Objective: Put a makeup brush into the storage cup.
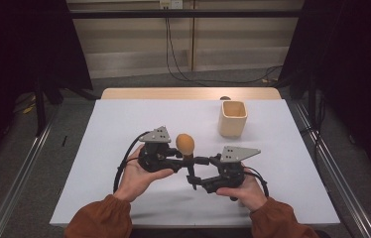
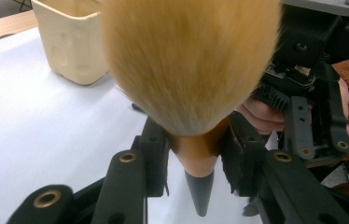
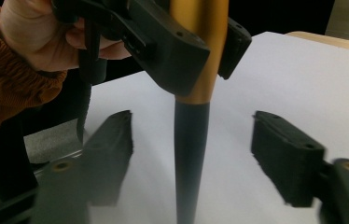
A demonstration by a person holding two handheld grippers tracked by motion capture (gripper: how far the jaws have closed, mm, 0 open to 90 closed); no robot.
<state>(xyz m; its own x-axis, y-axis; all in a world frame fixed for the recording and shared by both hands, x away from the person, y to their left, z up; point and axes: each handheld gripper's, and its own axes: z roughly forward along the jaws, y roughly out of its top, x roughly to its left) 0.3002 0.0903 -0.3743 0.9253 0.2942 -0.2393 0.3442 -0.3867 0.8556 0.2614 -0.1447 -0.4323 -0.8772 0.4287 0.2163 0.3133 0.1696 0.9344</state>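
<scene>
A brush with a fluffy orange head [image 1: 185, 144], a gold collar and a tapered black handle [image 3: 189, 154] stands upright, head up, over the white table [image 1: 119, 124]. My left gripper [image 1: 182, 158] is shut on the collar just below the bristles [image 2: 186, 65], its pads [image 2: 156, 154] pressing from both sides. My right gripper [image 1: 193, 173] comes in from the right at a lower level. Its jaws stand on either side of the black handle with a gap on each side, so its pads [image 3: 112, 149] do not touch it. The handle's tip hangs above the table.
A cream square cup [image 1: 233, 119] stands open-topped at the back right of the table, a hand's width beyond the grippers, and shows again as the cream cup [image 2: 72, 42] in the left gripper view. Metal rails run along both sides of the table.
</scene>
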